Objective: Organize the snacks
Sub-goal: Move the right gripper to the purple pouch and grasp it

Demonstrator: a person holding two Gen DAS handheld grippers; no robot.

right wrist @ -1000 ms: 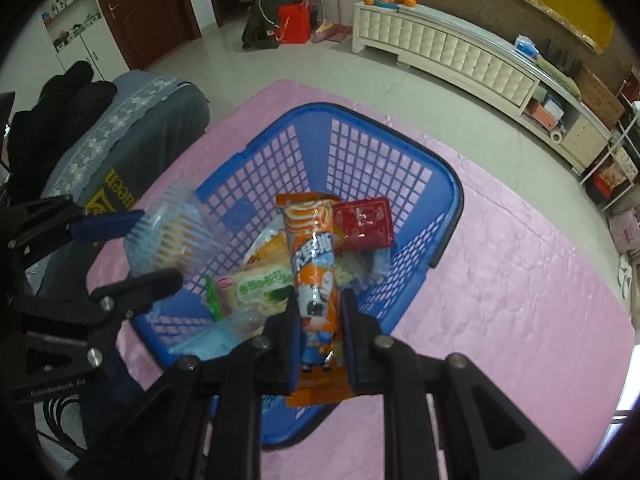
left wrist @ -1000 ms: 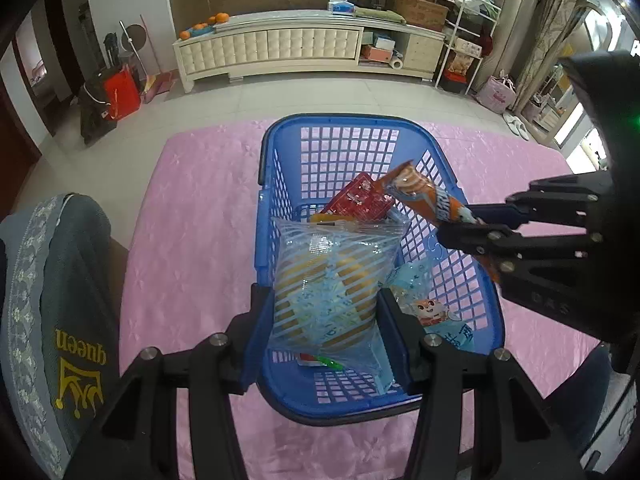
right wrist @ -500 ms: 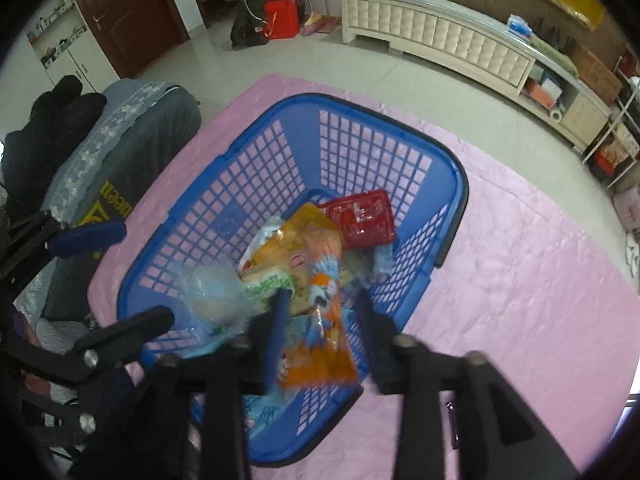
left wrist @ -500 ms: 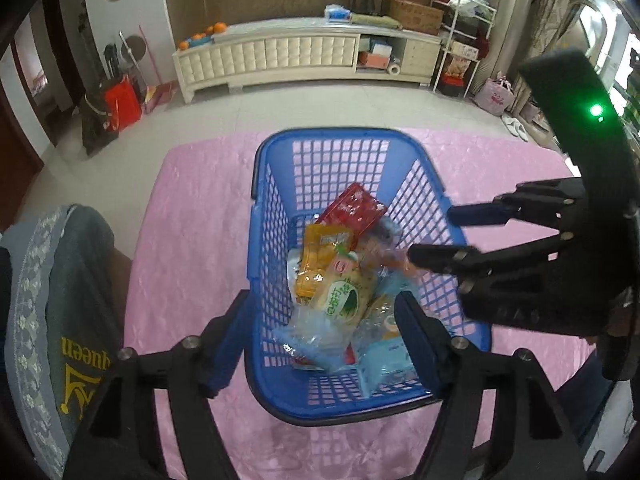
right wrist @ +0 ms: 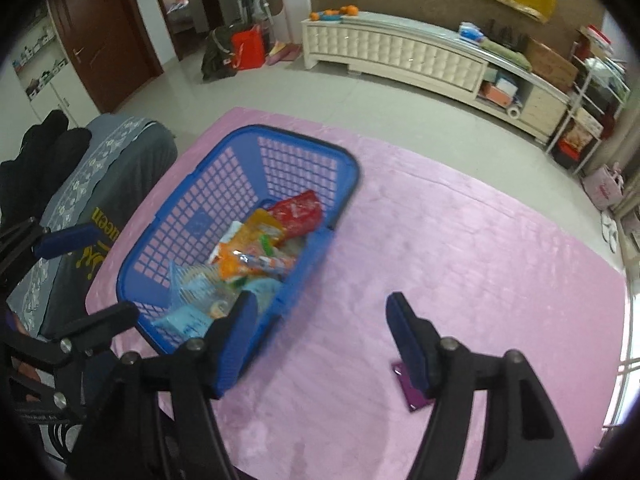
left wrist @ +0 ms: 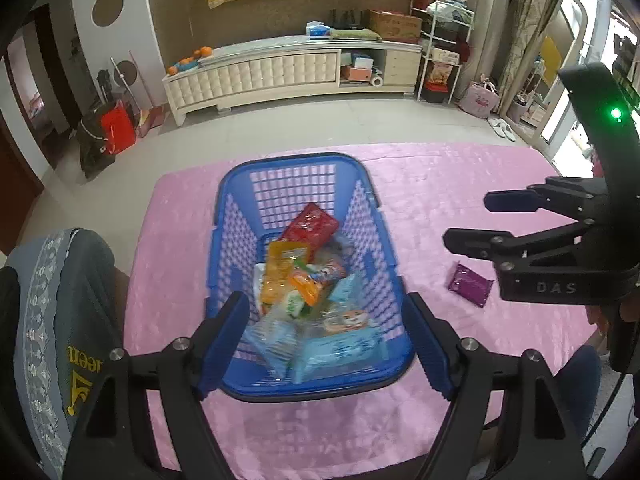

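Observation:
A blue plastic basket (left wrist: 236, 240) stands on the pink tablecloth (left wrist: 420, 200) and holds several snack packets, among them a red one (left wrist: 310, 226) and an orange stick pack (left wrist: 314, 280). It also shows in the right wrist view (right wrist: 180, 216). My left gripper (left wrist: 326, 340) is open and empty above the basket's near end. My right gripper (right wrist: 320, 336) is open and empty over the cloth to the right of the basket. A purple packet (left wrist: 470, 283) lies on the cloth; in the right wrist view the purple packet (right wrist: 410, 394) is partly hidden behind my right finger.
A grey cushioned chair (left wrist: 52, 320) stands at the table's left edge. A long white cabinet (left wrist: 280, 72) lines the far wall, with shelves and bags at the right. The table's front edge is close below both grippers.
Both grippers opened and let their packets drop into the basket. Both then pulled back, and the right gripper swung right over the cloth.

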